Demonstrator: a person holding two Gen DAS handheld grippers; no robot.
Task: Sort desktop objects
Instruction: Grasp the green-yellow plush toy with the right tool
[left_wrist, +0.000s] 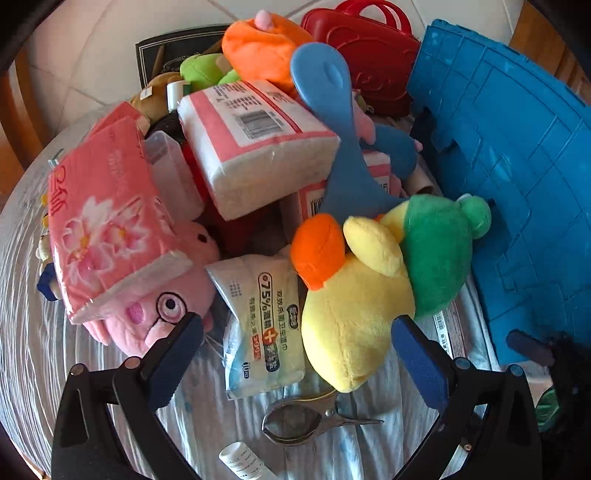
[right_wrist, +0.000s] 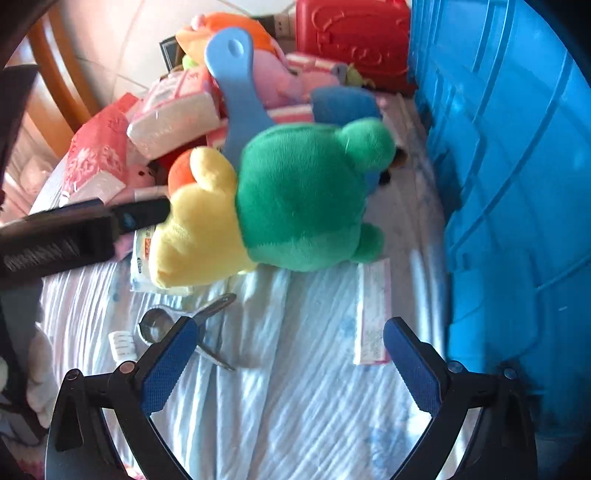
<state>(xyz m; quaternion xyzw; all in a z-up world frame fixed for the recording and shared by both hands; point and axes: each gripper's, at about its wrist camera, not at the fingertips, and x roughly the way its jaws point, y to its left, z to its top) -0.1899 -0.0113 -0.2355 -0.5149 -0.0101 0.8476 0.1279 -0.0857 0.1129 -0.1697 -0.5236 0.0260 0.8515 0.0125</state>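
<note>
The left gripper (left_wrist: 299, 349) stands wide open and empty around the near end of the yellow-and-green plush duck (left_wrist: 373, 280), which lies on the striped cloth (right_wrist: 295, 387) beside the blue crate (right_wrist: 517, 184), while the right gripper (right_wrist: 290, 347), also spread wide and empty, hangs just short of it.

left gripper (left_wrist: 297, 338): we hold its jaws spread wide, nothing between them | right gripper (right_wrist: 290, 341): jaws also wide apart, empty | left gripper shows at the right camera's left edge
</note>
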